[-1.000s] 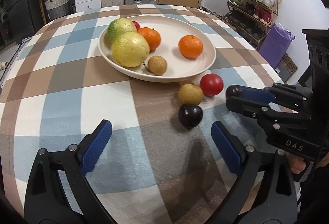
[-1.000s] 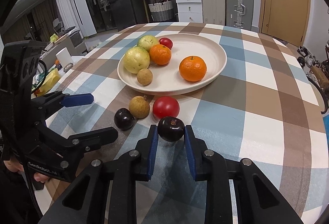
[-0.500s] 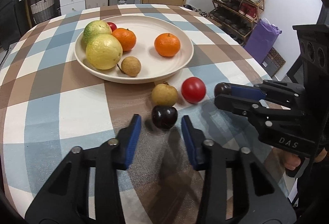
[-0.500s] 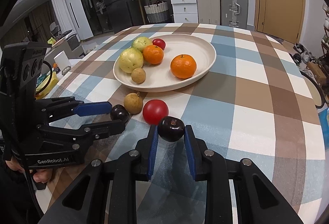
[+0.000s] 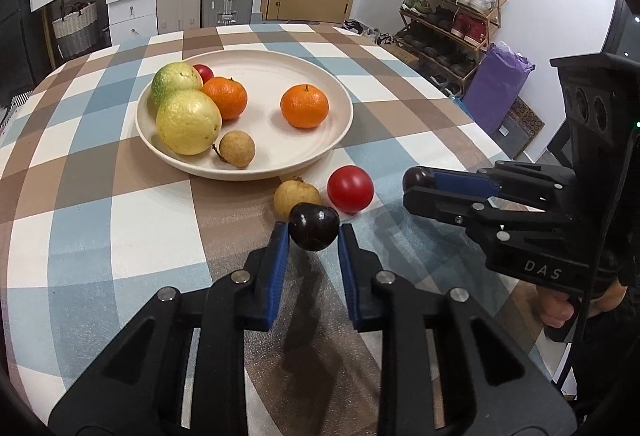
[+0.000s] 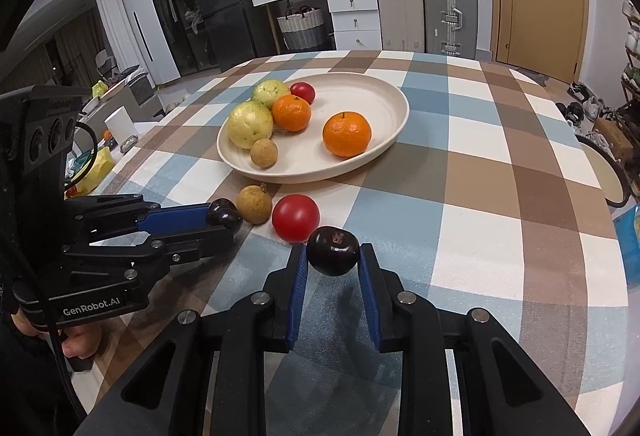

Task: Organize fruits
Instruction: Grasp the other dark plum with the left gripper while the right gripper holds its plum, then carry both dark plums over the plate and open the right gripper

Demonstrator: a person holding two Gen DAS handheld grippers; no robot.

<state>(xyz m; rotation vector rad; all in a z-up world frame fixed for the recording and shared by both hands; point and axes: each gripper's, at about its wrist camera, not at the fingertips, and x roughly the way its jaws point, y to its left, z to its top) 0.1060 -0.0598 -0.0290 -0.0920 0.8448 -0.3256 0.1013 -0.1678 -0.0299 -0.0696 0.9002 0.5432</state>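
both claws loaded, plate ahead
left claw (image 5: 308,232) and right claw (image 6: 332,254) each grip a dark plum; plate (image 5: 340,132) lies beyond both.

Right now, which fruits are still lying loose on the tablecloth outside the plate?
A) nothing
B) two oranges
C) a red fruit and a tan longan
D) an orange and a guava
C: the red fruit and tan longan sit on the cloth just in front of the plate, while each gripper is shut on a dark plum.
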